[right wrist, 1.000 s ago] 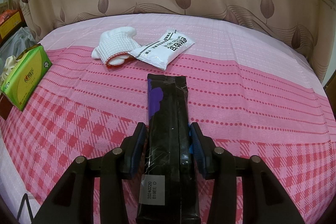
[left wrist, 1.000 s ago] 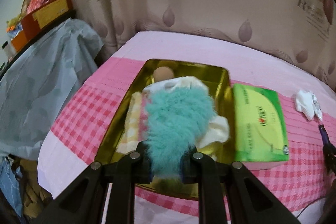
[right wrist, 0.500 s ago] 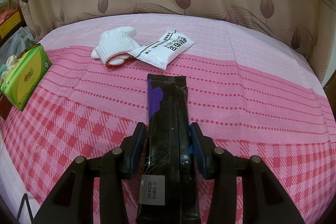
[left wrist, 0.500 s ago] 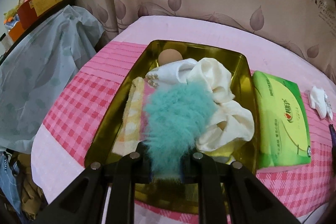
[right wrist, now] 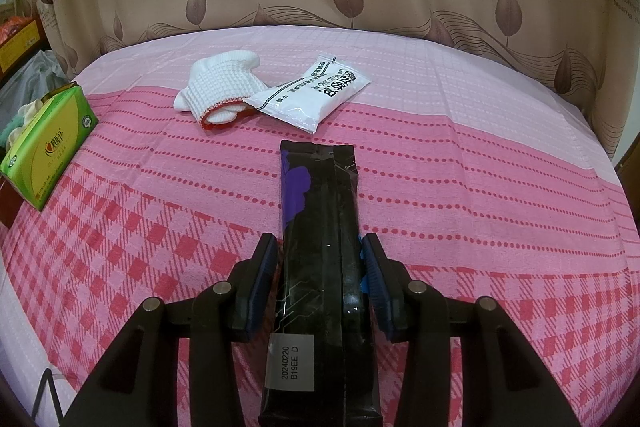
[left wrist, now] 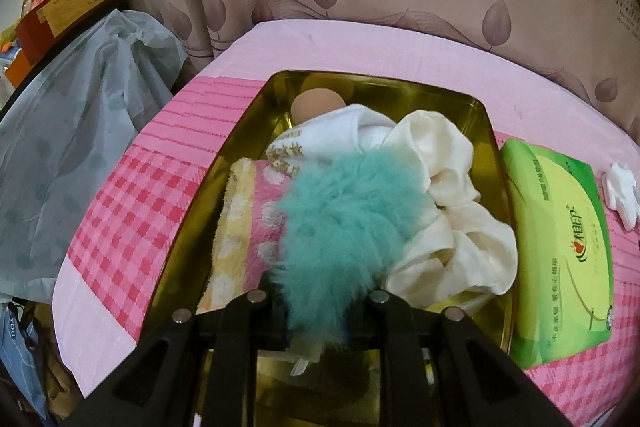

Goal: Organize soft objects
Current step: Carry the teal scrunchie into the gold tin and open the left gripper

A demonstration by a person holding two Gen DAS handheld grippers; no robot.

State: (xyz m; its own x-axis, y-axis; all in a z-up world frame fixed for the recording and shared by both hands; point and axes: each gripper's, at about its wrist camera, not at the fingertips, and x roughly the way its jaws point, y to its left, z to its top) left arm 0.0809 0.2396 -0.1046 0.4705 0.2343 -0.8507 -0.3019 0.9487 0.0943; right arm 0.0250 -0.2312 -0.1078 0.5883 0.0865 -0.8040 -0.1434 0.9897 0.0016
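**Inspector A:** Left gripper (left wrist: pixel 318 323) was found low over the near end of the gold metal tray (left wrist: pixel 236 131). The teal fur pom-pom (left wrist: pixel 344 227) sat between its fingers, fur spilling ahead of the tips. The jaws had just been easing apart; the fluff hid the pads, but they looked clamped on the pom-pom's base.

**Inspector B:** Tray contents?

**Inspector A:** Ahead and left of the fingers, a yellow-and-pink towel (left wrist: pixel 244 227). Ahead and right, a crumpled cream cloth (left wrist: pixel 452 227). At the far end, a tan rounded object (left wrist: pixel 316 101), partly covered by a white cloth (left wrist: pixel 340 131). Just right of the tray lay a green tissue pack (left wrist: pixel 560 247).

**Inspector B:** And the right side?

**Inspector A:** Right gripper (right wrist: pixel 320 279) was clamped on a long black packet (right wrist: pixel 320 247), both blue pads (right wrist: pixel 260 283) against its sides, the packet running forward over the pink checked cloth (right wrist: pixel 500 207). Further ahead and slightly left lay a white knitted glove (right wrist: pixel 220 87), touching a white sachet (right wrist: pixel 312 95). The same tissue pack was far left.
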